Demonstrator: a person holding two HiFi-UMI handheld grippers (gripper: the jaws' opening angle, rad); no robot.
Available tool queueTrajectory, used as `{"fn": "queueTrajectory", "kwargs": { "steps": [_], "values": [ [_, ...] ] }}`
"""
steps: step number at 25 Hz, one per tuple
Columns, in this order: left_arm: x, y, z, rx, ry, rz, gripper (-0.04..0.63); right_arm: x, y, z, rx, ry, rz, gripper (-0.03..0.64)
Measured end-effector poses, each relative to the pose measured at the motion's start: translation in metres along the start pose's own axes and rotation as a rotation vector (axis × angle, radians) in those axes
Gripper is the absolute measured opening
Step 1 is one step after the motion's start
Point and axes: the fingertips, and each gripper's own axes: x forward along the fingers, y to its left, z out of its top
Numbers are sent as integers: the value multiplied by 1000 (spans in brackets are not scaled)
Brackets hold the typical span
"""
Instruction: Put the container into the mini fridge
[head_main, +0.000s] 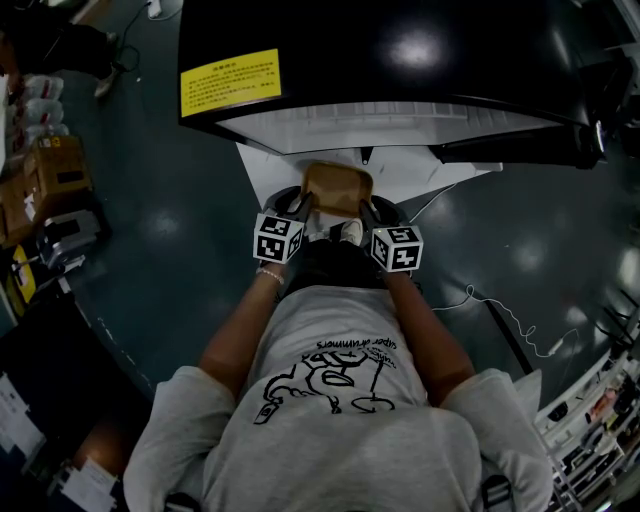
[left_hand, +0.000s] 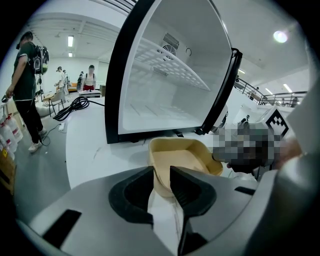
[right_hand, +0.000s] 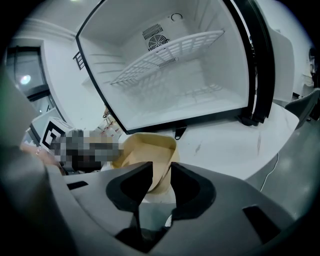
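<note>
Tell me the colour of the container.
The container is tan; left gripper view shows it best.

The person wears a light grey short-sleeved T-shirt (head_main: 340, 440) with a black line-drawn print (head_main: 325, 385) on the chest. A line of black lettering (head_main: 372, 349) sits just above that print in the head view. Further above the print the lower clothing (head_main: 335, 265) looks dark, perhaps shorts. Up and left of the print, a thin pale bracelet (head_main: 269, 274) rings the left wrist. The left gripper (left_hand: 161, 174) and right gripper (right_hand: 161, 169) have smooth grey shells and black stepped jaw pads. Above the print, each carries a white cube with black square markers.
</note>
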Motion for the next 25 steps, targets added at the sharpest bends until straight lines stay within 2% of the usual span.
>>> {"fn": "queueTrajectory", "kwargs": {
  "steps": [25],
  "values": [
    [-16,-14,7,-18,-15,-11,109,-15,4,20,0,-46,-1,112]
  ]
}}
